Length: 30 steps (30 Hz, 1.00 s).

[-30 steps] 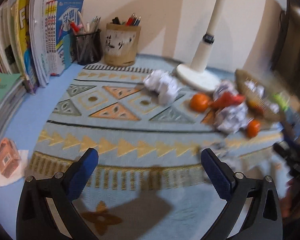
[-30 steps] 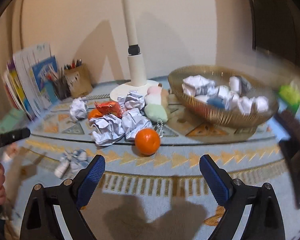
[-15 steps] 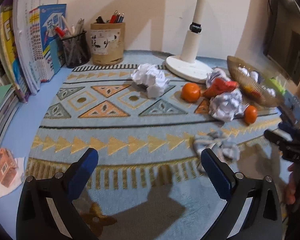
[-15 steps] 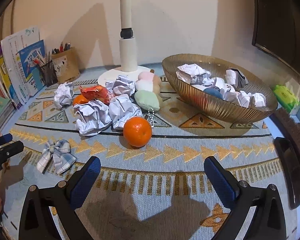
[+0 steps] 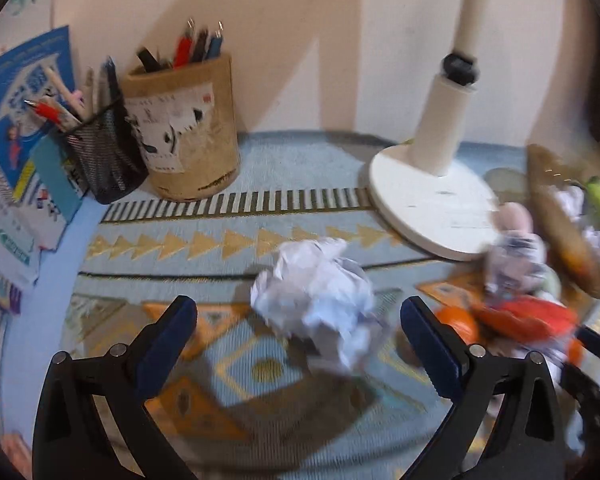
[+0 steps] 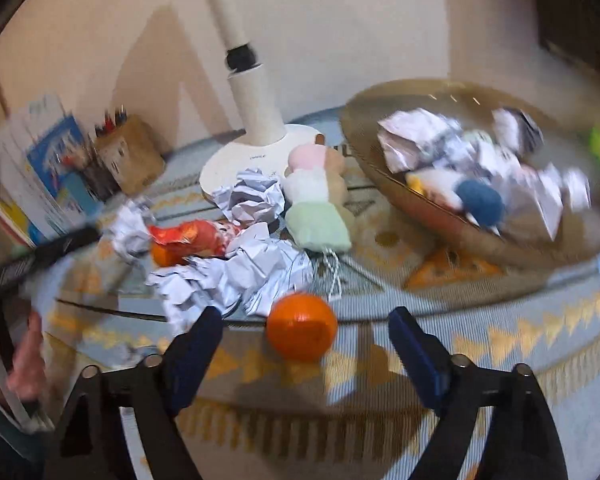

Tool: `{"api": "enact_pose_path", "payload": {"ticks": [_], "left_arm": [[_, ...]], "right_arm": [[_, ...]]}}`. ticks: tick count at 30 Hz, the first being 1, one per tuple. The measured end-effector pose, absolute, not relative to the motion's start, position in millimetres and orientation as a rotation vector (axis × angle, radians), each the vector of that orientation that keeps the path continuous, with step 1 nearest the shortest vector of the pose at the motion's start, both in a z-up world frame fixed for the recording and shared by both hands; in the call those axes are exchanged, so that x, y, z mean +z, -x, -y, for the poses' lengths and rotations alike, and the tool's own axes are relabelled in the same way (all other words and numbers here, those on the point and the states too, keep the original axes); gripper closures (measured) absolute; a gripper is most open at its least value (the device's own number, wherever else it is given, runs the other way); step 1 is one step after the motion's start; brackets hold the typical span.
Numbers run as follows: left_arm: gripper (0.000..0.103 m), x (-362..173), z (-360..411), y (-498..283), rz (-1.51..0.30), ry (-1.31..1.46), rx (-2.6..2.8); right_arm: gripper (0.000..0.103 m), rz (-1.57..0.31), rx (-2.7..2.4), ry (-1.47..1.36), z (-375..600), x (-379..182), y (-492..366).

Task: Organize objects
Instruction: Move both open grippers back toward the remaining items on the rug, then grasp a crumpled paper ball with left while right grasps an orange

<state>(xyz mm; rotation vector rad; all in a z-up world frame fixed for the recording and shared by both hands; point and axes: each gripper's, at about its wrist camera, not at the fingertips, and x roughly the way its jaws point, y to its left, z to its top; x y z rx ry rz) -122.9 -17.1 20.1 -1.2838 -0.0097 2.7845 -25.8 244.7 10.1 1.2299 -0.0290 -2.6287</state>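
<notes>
The left claw (image 5: 298,322), jaws wide, now frames a crumpled paper ball (image 5: 320,294). The right claw (image 6: 304,334) has just been narrowing around the orange (image 6: 301,327), pads not touching.

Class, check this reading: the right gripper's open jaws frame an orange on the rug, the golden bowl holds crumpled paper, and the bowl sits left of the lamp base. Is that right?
One detail is wrong. In the right wrist view the golden bowl sits right of the lamp base, not left. The right gripper does frame the orange, without touching it, and the bowl holds crumpled paper.
</notes>
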Motion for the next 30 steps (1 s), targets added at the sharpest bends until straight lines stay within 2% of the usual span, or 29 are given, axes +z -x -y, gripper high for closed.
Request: {"api": "enact_pose_path", "payload": {"ticks": [2,5,7,9,10,12,15,22,26,30], "left_arm": [[0.006,13,17,129,0.041,1.286,2.774],[0.018,8,12,134,0.012,1.31,2.745],[0.035,6,10,137,0.006,1.336,2.729],[0.047,5,12,139,0.038,1.34,2.708],[0.059,6,13,138,0.054,1.328,2.705],[0.065,7,15,135,0.063,1.329,2.694],[0.065,16,19,117,0.095,1.308,2.684],[0.065,50,20,36,0.132,1.167,2.665],[0.065,48,18,-5,0.198,1.132,2.606],[0.065,35,8,-27,0.149,1.123,2.618]], "right_arm": [[0.029,0.018,-2.614,-1.224,-241,4,29],[0.037,-0.006,-2.613,-1.268,-240,-5,34],[0.041,-0.008,-2.609,-1.268,-240,-5,35],[0.044,-0.011,-2.613,-1.268,-240,-6,36],[0.044,-0.014,-2.616,-1.272,-239,-6,37],[0.047,-0.022,-2.613,-1.28,-238,-7,38],[0.064,-0.04,-2.62,-1.257,-236,-5,35],[0.065,0.059,-2.591,-1.209,-249,5,12],[0.065,-0.007,-2.602,-1.164,-257,13,-17],[0.065,0.017,-2.565,-1.258,-267,-2,-25]]}}
